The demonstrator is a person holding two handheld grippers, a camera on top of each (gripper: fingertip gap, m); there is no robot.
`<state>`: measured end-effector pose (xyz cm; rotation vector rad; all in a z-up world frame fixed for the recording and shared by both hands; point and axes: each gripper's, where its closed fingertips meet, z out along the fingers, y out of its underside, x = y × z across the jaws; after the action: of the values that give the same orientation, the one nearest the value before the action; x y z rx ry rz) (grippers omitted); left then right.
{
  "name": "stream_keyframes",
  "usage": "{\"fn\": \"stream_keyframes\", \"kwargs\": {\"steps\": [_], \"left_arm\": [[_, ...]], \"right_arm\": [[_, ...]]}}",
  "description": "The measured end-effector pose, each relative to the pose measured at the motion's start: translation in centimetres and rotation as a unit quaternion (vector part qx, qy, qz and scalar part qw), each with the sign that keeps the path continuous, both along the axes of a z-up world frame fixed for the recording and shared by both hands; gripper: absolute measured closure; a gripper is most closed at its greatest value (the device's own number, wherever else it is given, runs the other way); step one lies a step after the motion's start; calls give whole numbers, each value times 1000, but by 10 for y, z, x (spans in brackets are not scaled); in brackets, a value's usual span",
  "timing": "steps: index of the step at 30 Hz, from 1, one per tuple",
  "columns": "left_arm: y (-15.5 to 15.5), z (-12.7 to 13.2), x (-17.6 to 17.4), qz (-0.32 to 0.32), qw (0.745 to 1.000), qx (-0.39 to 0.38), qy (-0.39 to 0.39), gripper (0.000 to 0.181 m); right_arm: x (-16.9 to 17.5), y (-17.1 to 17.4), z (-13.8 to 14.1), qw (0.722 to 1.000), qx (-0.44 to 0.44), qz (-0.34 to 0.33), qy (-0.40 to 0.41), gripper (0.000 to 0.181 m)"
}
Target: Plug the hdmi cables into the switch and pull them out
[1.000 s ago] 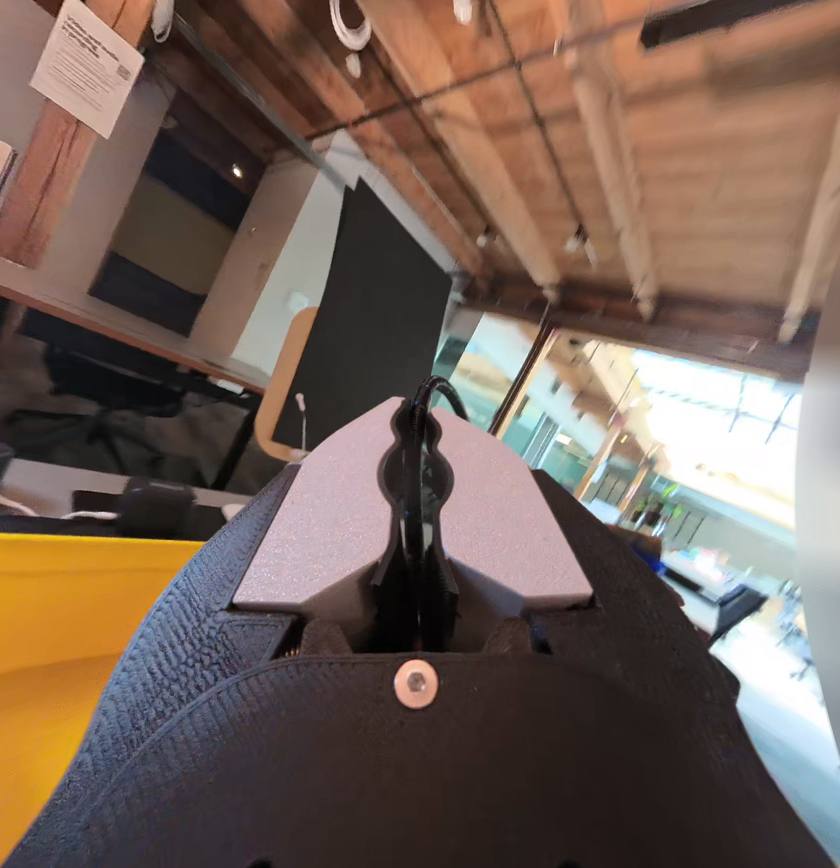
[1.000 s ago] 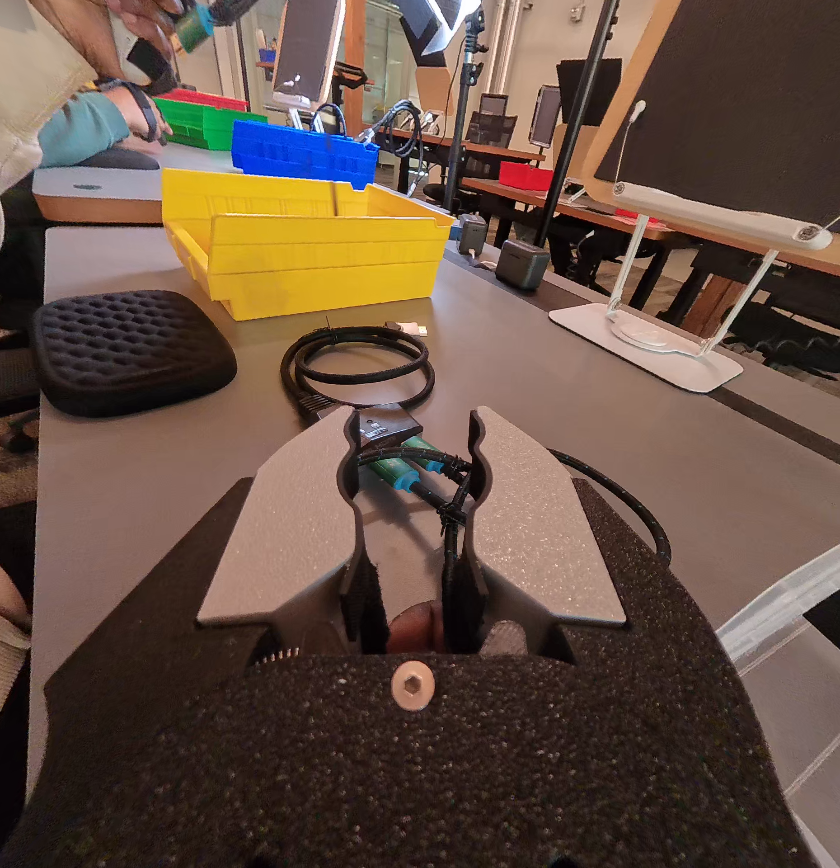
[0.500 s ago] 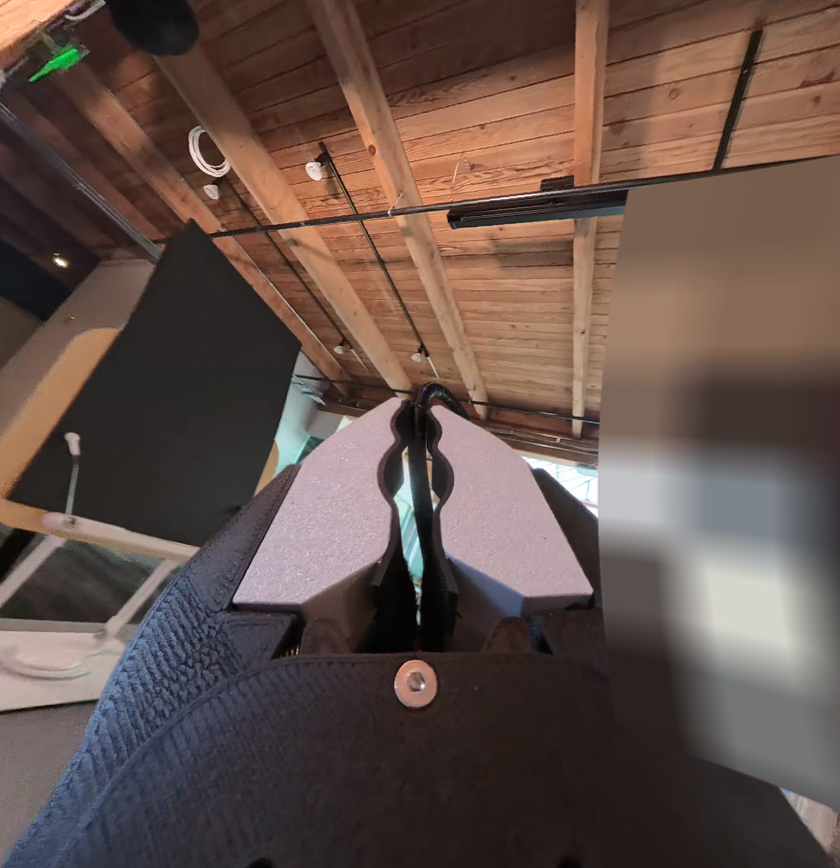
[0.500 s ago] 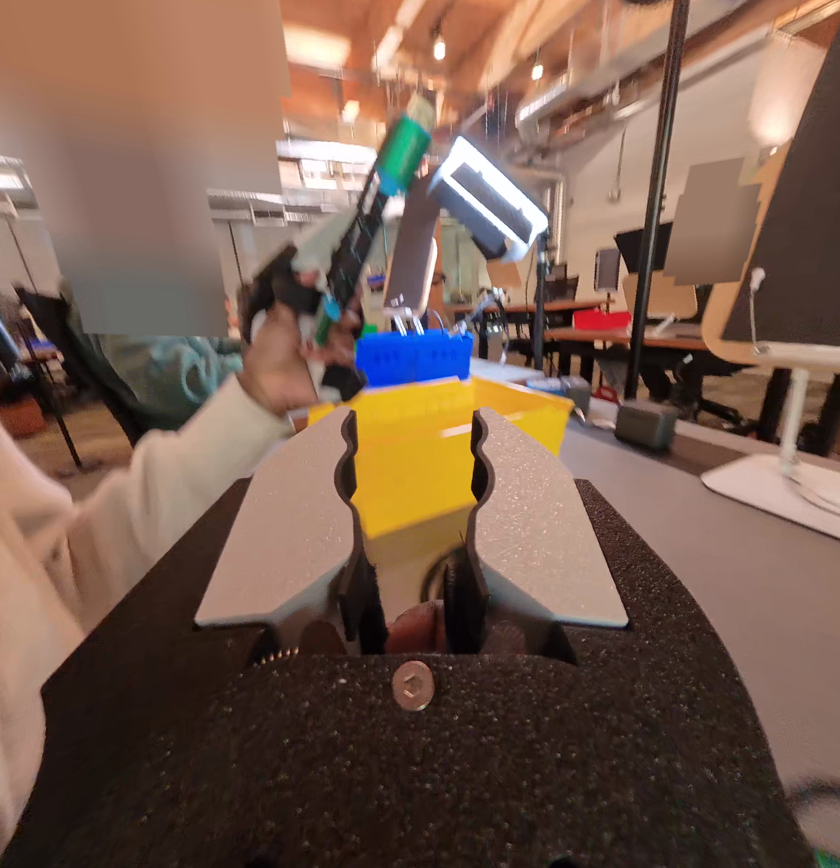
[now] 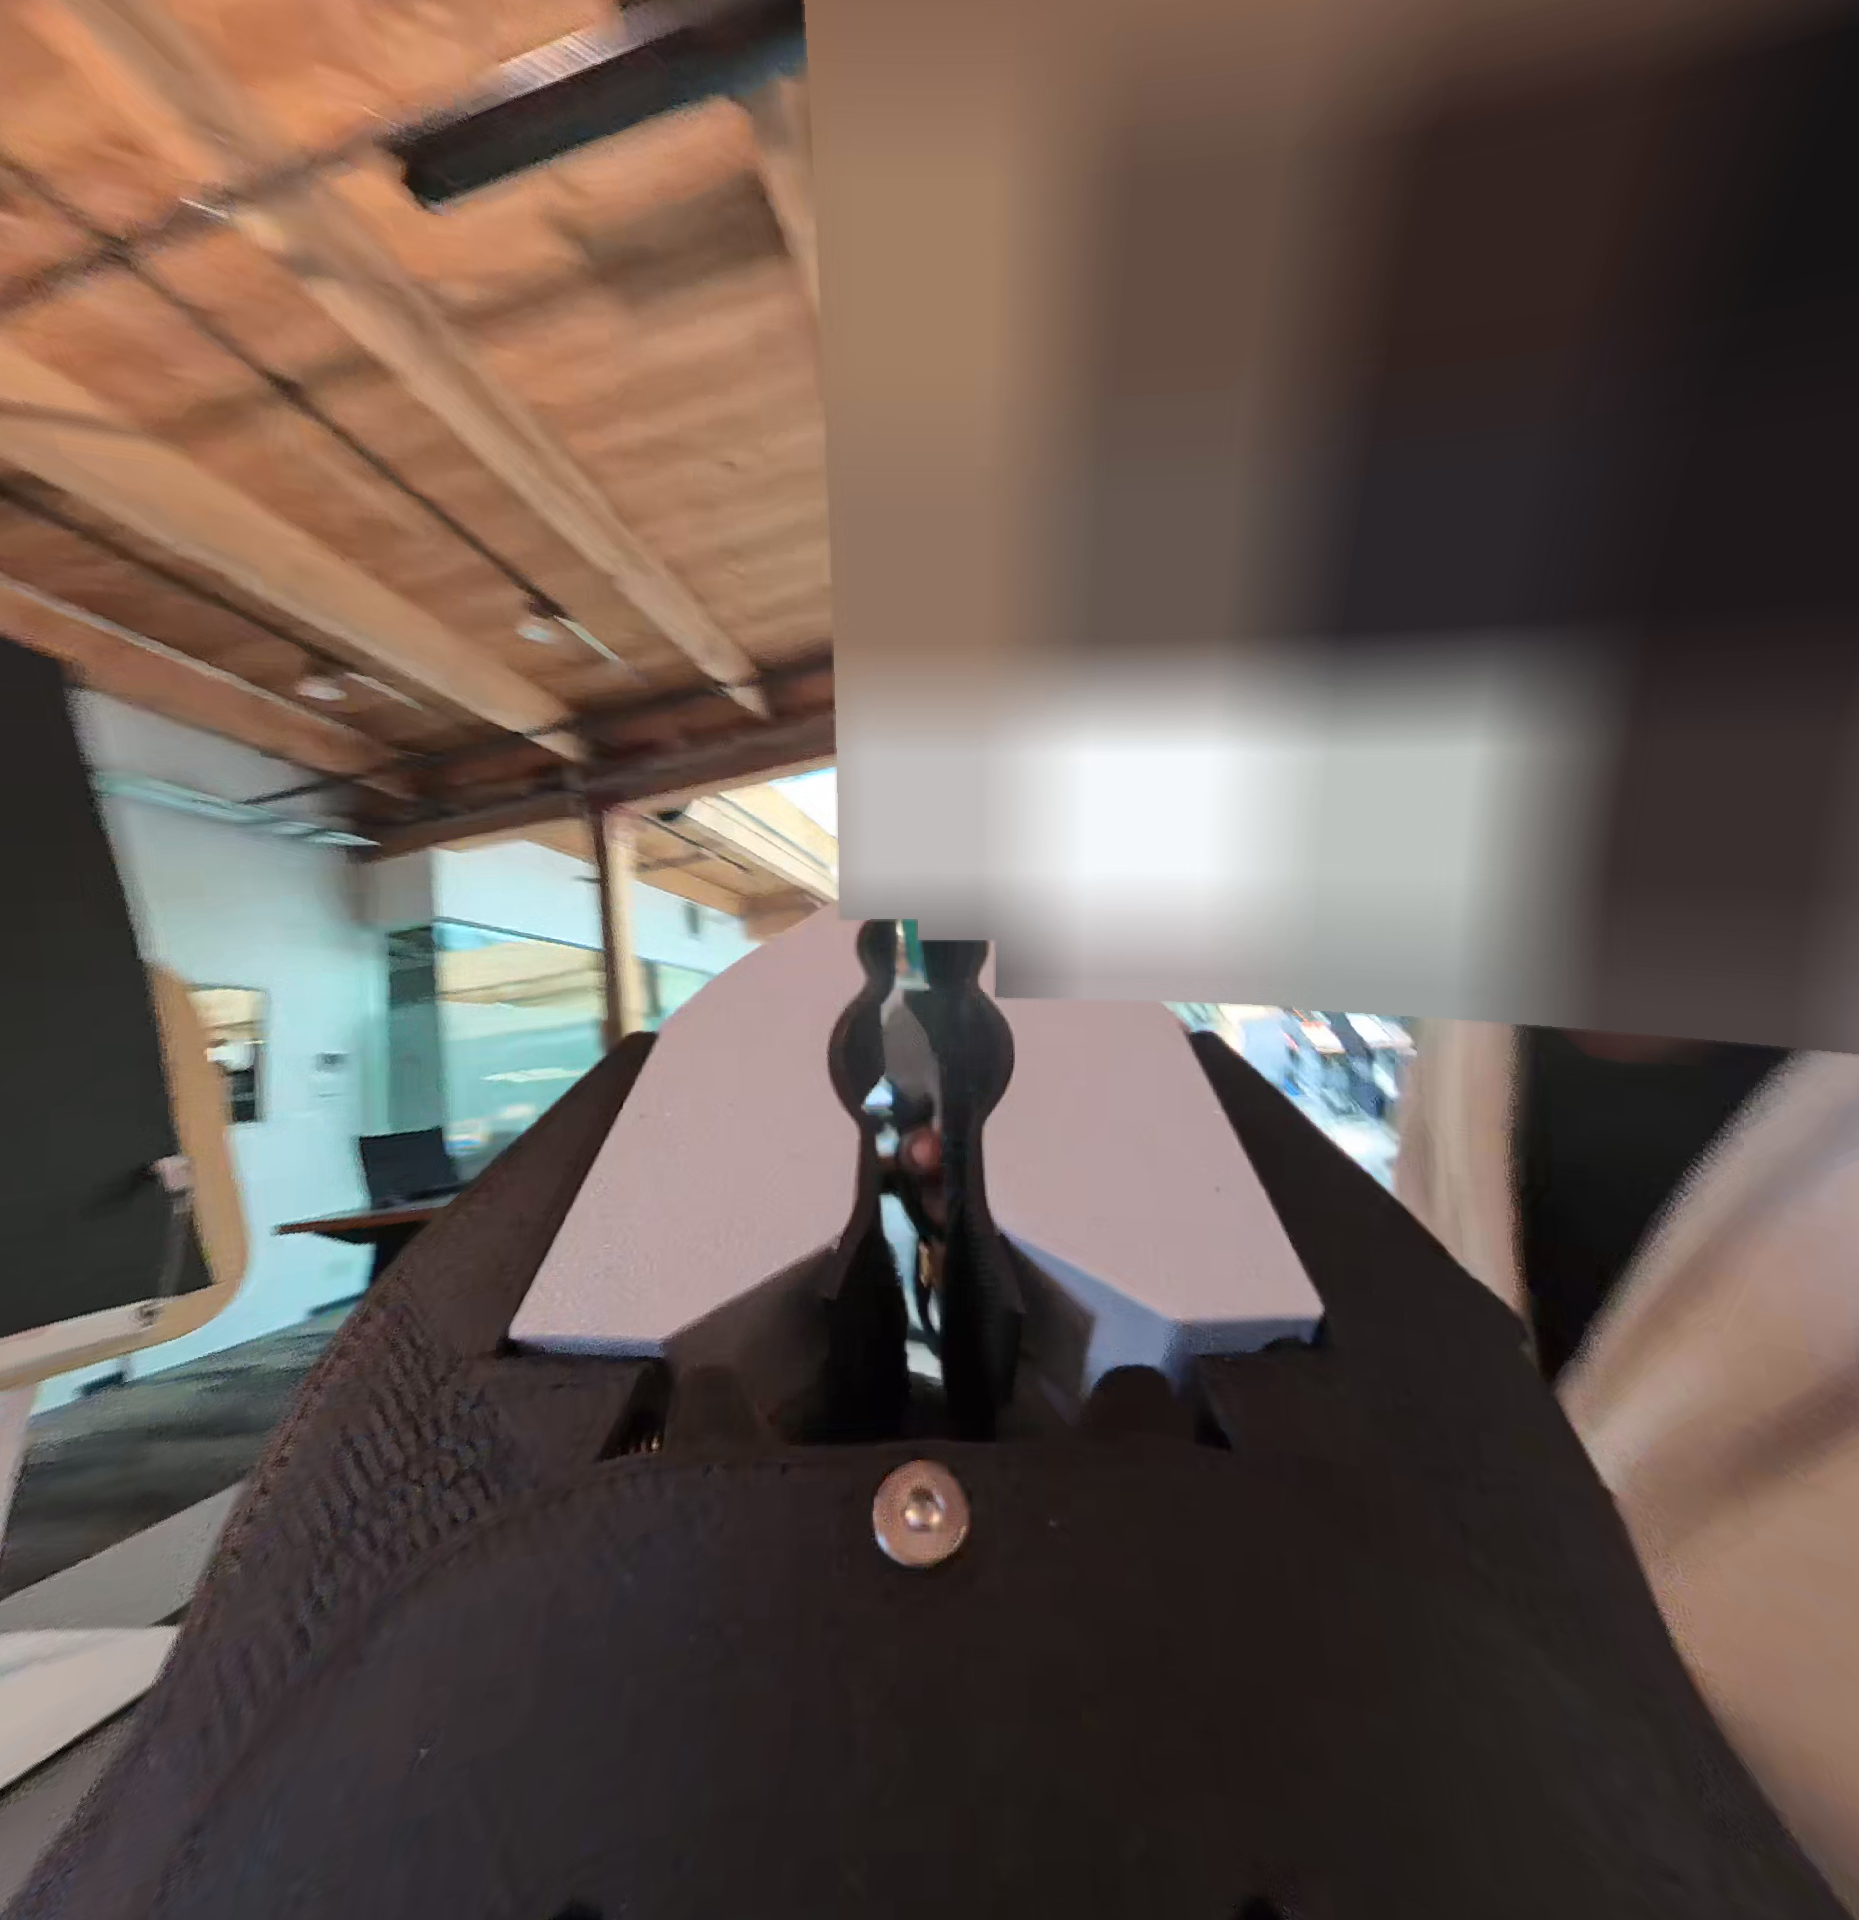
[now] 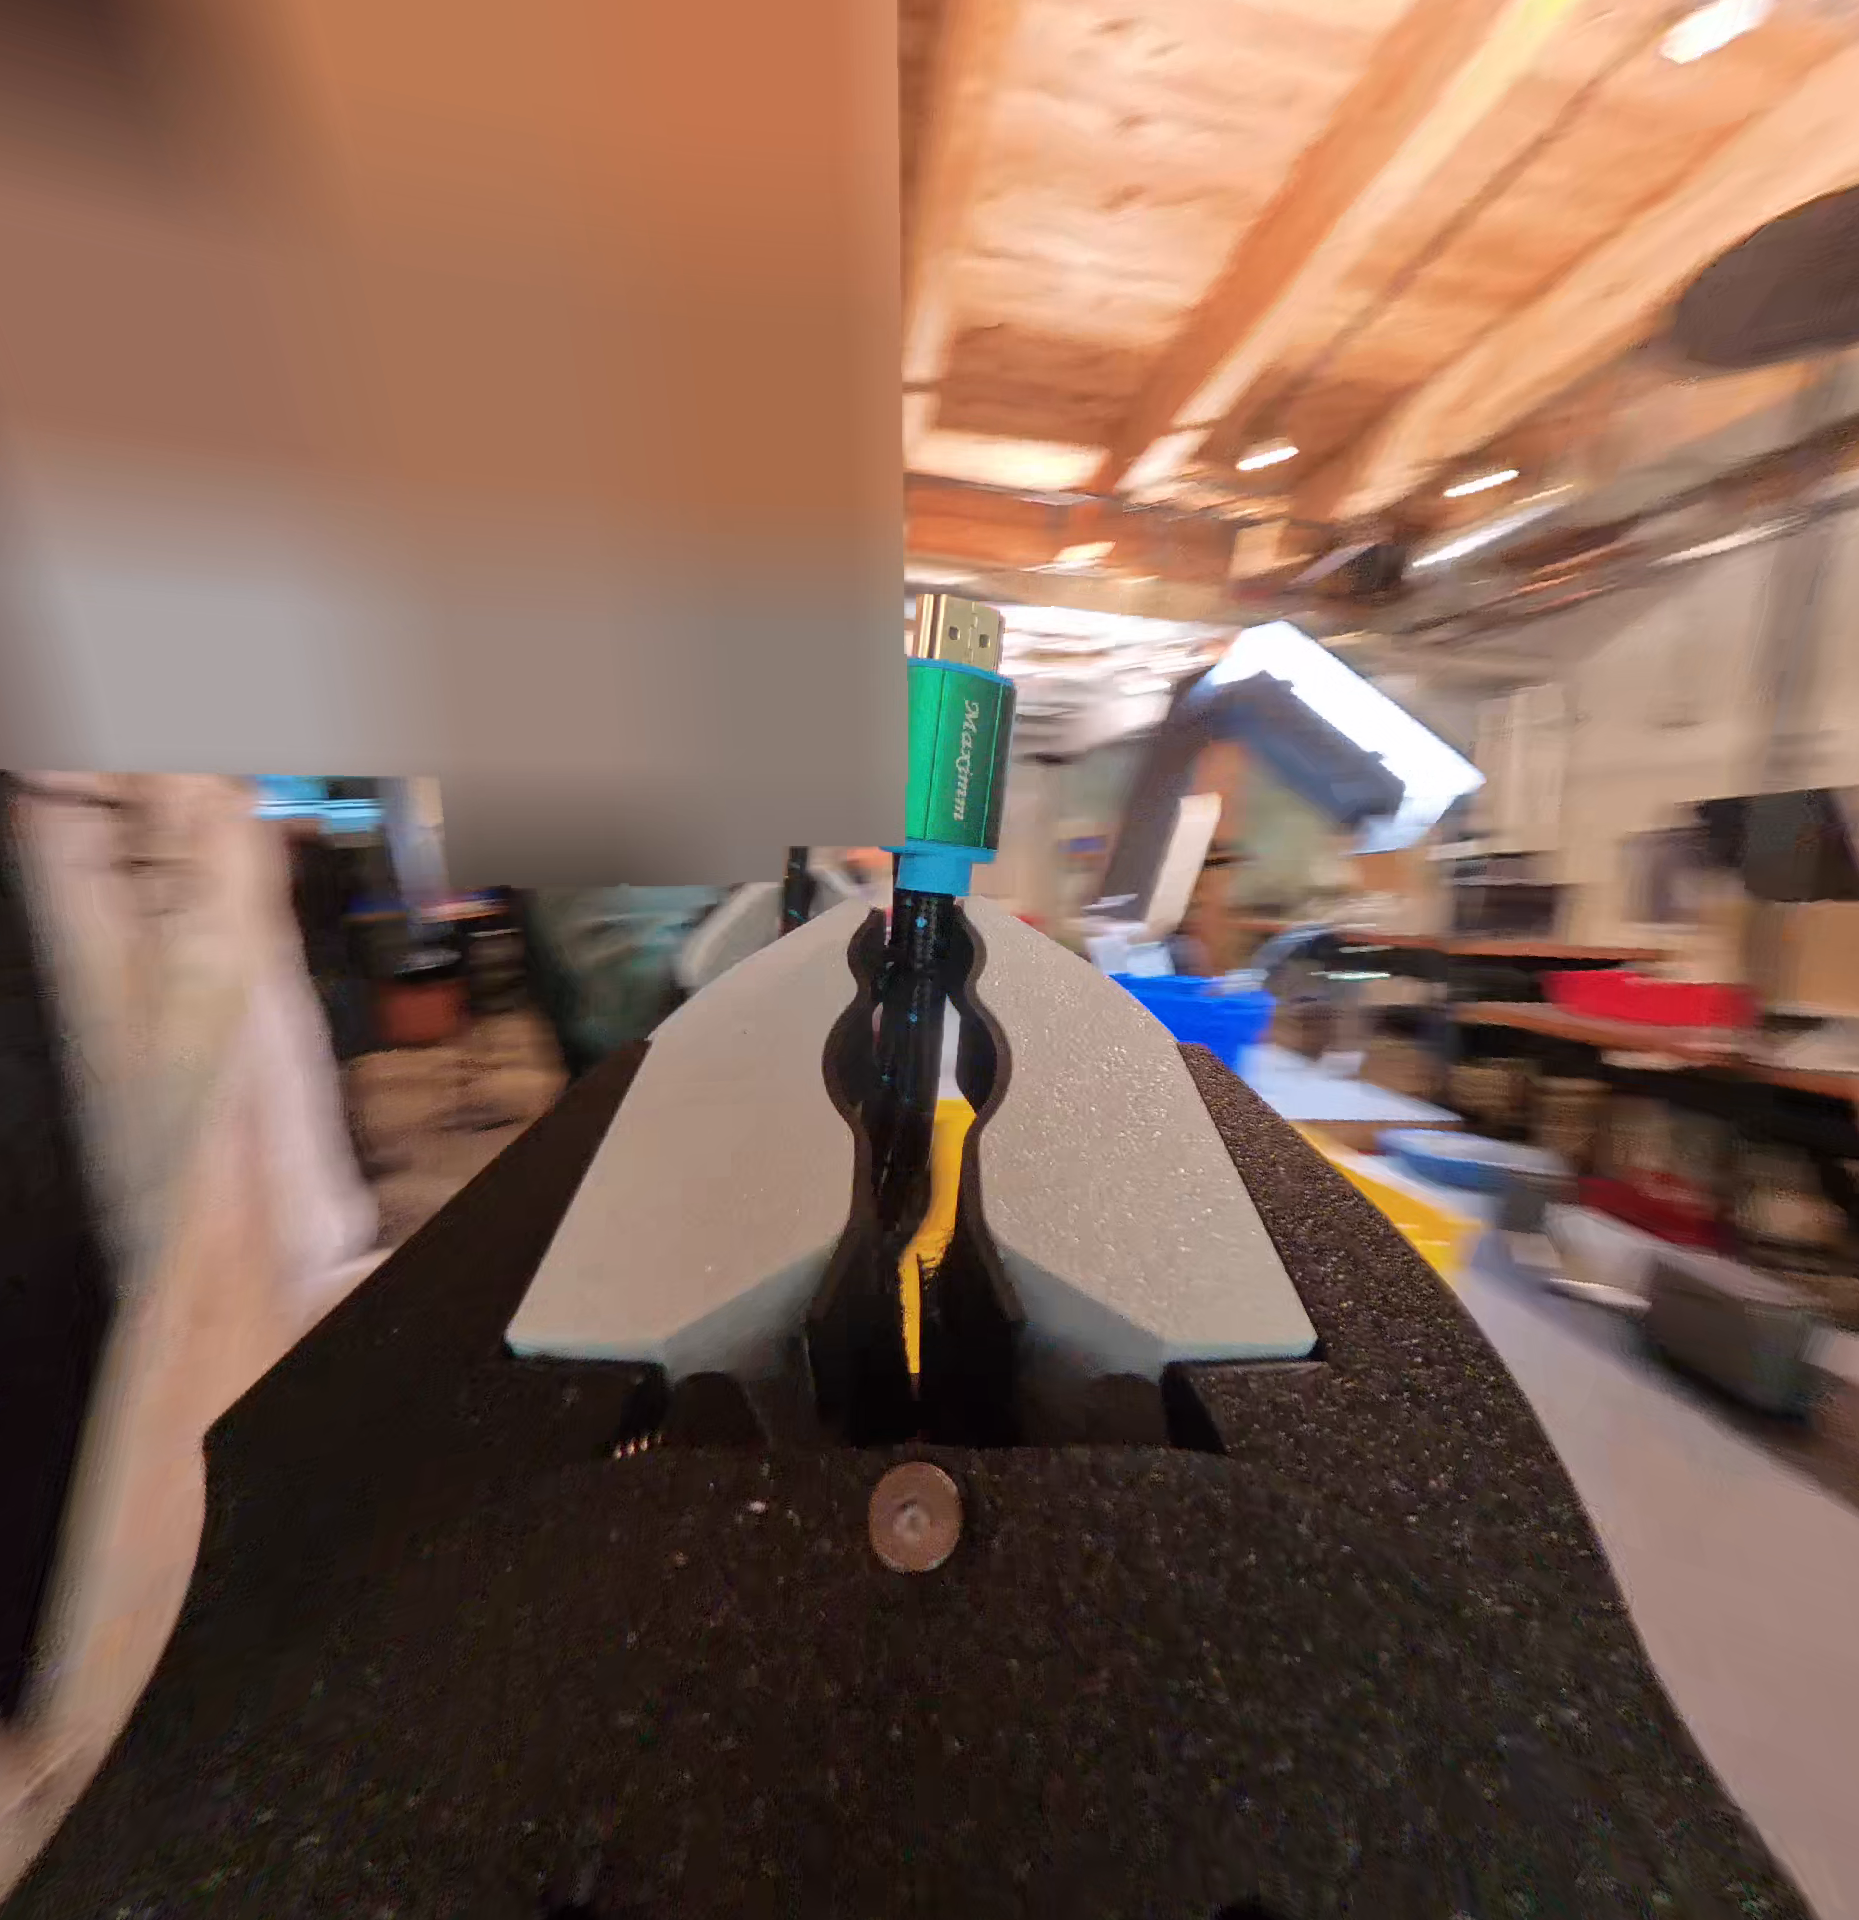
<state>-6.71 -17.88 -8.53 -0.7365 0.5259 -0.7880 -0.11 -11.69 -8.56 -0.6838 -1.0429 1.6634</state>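
Both views are tilted up toward the wooden ceiling and blurred by motion. My right gripper (image 6: pixel 920 920) is shut on a black braided HDMI cable (image 6: pixel 909 1039). The cable's green connector (image 6: pixel 956 764) with a gold plug stands upright just past the fingertips. My left gripper (image 5: pixel 920 940) is shut on a thin black cable (image 5: pixel 956 1195) that runs along the gap between the fingers; a sliver of green shows at the tips. The switch is not in view.
A yellow bin (image 6: pixel 1408 1216) and a blue bin (image 6: pixel 1205 1013) sit on the grey table (image 6: pixel 1683 1475) low on the right. A person's light sleeve (image 6: pixel 177 1143) is at the left and also shows in the left wrist view (image 5: pixel 1735 1455). A wood-framed black panel (image 5: pixel 31 987) stands at the left.
A second ago my right gripper was open above the cables on the table. It has since shut on the green-ended cable and swung upward. The left view has also swung round.
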Motion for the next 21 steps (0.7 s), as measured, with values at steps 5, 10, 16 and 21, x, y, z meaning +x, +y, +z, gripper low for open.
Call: {"fn": "stream_keyframes", "kwargs": {"steps": [5, 10, 16, 21], "left_arm": [[25, -10, -18, 7, 990, -121, 79, 154], [67, -45, 63, 38, 945, -199, 256, 144], [62, -54, 104, -58, 949, -201, 238, 164], [84, -61, 84, 2, 948, -287, 140, 173]], "right_arm": [[44, -22, -53, 907, -9, 344, -242, 170], [50, -22, -72, 817, -56, 464, -339, 170], [48, -20, -86, 787, -49, 469, -397, 170], [25, -1, -103, 837, -10, 340, -429, 166]]}}
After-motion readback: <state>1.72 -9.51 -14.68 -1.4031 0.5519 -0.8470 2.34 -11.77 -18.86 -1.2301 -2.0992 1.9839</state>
